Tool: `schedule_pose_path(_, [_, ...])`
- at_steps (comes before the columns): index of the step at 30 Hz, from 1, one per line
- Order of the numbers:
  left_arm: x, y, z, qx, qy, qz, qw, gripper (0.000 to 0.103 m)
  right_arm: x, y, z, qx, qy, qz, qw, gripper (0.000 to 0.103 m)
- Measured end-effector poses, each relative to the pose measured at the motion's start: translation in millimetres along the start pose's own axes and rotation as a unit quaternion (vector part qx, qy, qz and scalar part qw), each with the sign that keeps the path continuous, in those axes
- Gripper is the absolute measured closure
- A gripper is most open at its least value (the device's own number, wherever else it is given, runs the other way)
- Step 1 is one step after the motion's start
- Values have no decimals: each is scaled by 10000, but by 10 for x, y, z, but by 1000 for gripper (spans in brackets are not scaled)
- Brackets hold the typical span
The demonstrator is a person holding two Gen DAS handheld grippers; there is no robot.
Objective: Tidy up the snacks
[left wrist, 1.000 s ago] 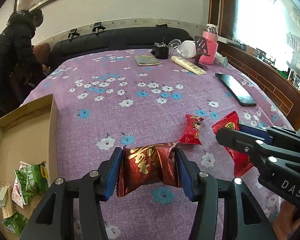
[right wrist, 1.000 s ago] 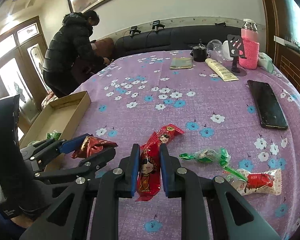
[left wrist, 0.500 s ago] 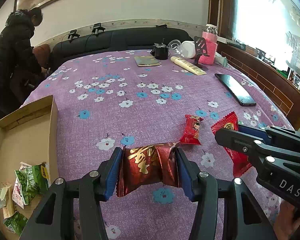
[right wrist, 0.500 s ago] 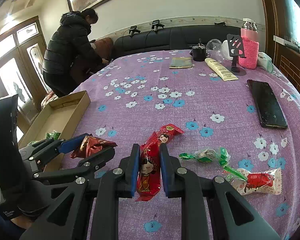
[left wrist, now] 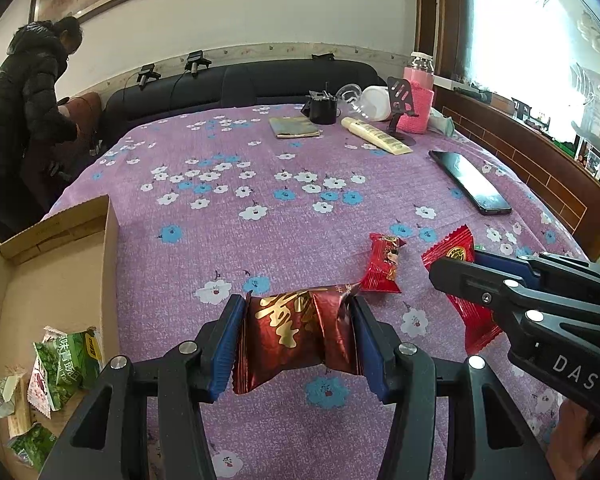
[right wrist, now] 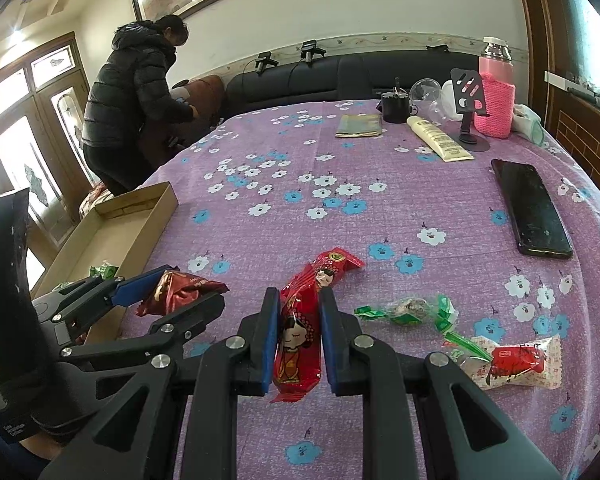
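Purple floral tablecloth (left wrist: 284, 240) carries a cardboard box (left wrist: 60, 280) at its left edge; left gripper (left wrist: 298, 334) clamps a dark-red snack packet (left wrist: 296, 332), right gripper (right wrist: 299, 330) clamps a red snack packet (right wrist: 300, 340).

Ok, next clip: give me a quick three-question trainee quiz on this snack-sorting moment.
1. True or false: the left gripper is shut on a dark red packet.
2. What does the right gripper hold? A) phone B) long red packet C) green candy
3. Fill in: green packets already lie in the cardboard ____.

Key: 1 true; 2 B; 3 box.
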State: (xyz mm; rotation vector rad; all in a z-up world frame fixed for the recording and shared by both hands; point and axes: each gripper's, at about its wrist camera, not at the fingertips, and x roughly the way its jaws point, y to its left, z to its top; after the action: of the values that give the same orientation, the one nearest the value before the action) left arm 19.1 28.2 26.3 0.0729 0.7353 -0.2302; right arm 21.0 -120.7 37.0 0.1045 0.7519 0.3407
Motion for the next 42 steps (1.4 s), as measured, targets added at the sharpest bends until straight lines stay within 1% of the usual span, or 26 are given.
schedule_pose_path(11, [-45,-10,-9,38,-110,43,9999,47,4,12,-2,1,-23,-80,10000,85])
schedule_pose_path(22, [-120,-41,-21,86,-288,150,9994,47,-37,0,8,53,-159,-193,9997,85])
schedule_pose_path(25, [-192,-42,-18,77,-347,150,9993,47,-58,-26,17,106,-223,-240,9994,85])
schedule_pose_path(29, [-374,-14,-3,21,-479,101,9988,47,-75,-75,36,256,-258,-241,9990,84])
schedule_pose_path(31, [-459,-3,-2,39,-553,136,9984,47,-94,-70,45,300,-273,-230,9989,84])
schedule_pose_path(33, [-546,35,1,14,-641,155,9978,46,-127,-26,52,327,-284,-142,9990,84])
schedule_pose_path(36, [-667,138,4,-94,-755,191,9969,46,-170,126,50,205,-301,-92,9993,84])
schedule_pose_path(42, [-798,501,-40,-467,-840,379,9946,46,-125,474,21,-38,-137,168,9998,84])
